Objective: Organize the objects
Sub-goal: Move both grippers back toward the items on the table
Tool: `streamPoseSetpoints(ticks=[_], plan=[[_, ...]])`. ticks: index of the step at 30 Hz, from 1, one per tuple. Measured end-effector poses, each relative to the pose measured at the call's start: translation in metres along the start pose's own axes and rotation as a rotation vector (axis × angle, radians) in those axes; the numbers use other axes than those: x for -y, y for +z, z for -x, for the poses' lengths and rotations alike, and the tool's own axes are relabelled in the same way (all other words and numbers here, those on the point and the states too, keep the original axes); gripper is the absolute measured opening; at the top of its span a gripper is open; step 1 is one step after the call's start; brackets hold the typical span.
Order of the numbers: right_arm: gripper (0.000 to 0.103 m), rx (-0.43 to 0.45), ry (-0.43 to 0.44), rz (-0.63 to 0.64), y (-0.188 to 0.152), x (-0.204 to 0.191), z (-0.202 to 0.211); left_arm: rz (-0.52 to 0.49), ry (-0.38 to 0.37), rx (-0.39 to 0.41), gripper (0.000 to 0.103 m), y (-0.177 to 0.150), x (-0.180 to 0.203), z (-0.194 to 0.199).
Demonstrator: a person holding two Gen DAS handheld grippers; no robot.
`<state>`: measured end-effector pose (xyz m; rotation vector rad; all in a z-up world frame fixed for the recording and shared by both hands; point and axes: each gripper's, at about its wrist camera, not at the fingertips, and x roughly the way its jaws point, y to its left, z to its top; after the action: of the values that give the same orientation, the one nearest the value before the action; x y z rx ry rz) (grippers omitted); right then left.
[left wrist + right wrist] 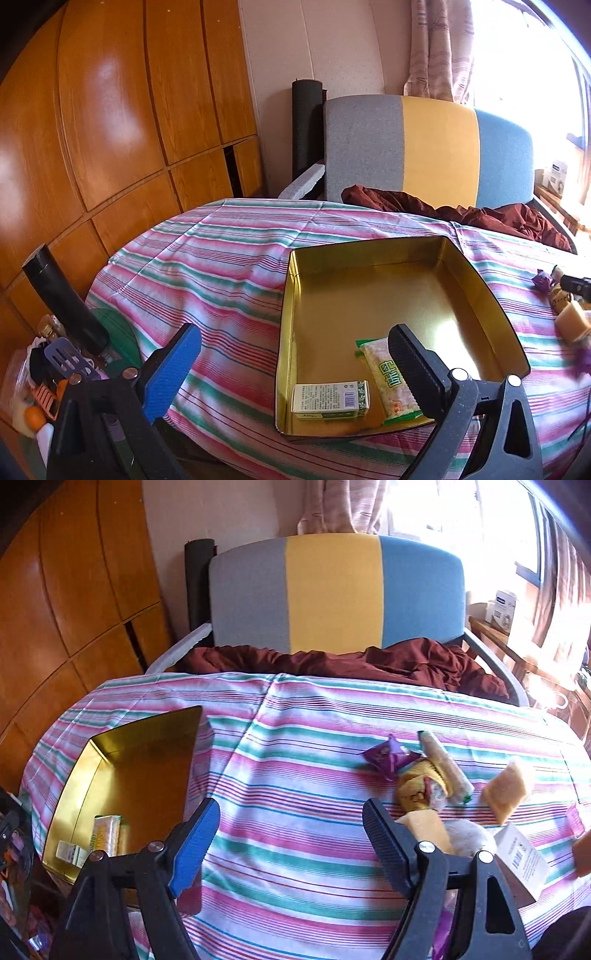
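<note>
Striped cloth tabletop, shiny gold rect. tin, both grippers agape, empty.

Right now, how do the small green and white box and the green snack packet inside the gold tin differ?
The small box is a stiff rectangular carton; the snack packet is a soft sealed pouch. The small box is green and white with a barcode; the snack packet shows pale contents under a green label. The small box lies nearer the tin's left wall; the snack packet lies to its right. Both rest in the gold tin's near end.
</note>
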<state>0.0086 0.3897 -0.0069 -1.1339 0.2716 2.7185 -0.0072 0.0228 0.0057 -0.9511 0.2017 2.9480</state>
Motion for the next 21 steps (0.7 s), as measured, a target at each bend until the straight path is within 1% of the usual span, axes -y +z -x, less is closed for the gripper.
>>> streamPoseSetpoints(ticks=[5,9,12,17,19,21], plan=[[0.081,0.027,-0.087,-0.087,0.005,0.053,0.011,-0.025,-0.036,-0.002,0.102,0.004,0.013,-0.001],[0.083,0.049,-0.177,-0.176,0.004,0.101,0.021,-0.039,-0.102,-0.013,0.102,0.009,0.029,-0.004],[0.083,0.074,-0.233,-0.266,0.000,0.140,0.029,-0.053,-0.151,-0.022,0.102,0.013,0.045,-0.006],[0.084,0.128,-0.316,-0.498,-0.022,0.209,0.042,-0.106,-0.238,-0.016,0.102,0.021,0.081,-0.006],[0.084,0.145,-0.325,-0.586,-0.036,0.230,0.045,-0.153,-0.279,-0.014,0.102,0.025,0.102,-0.004],[0.084,0.128,-0.315,-0.680,-0.050,0.245,0.044,-0.194,-0.325,-0.015,0.102,0.028,0.124,-0.003]])
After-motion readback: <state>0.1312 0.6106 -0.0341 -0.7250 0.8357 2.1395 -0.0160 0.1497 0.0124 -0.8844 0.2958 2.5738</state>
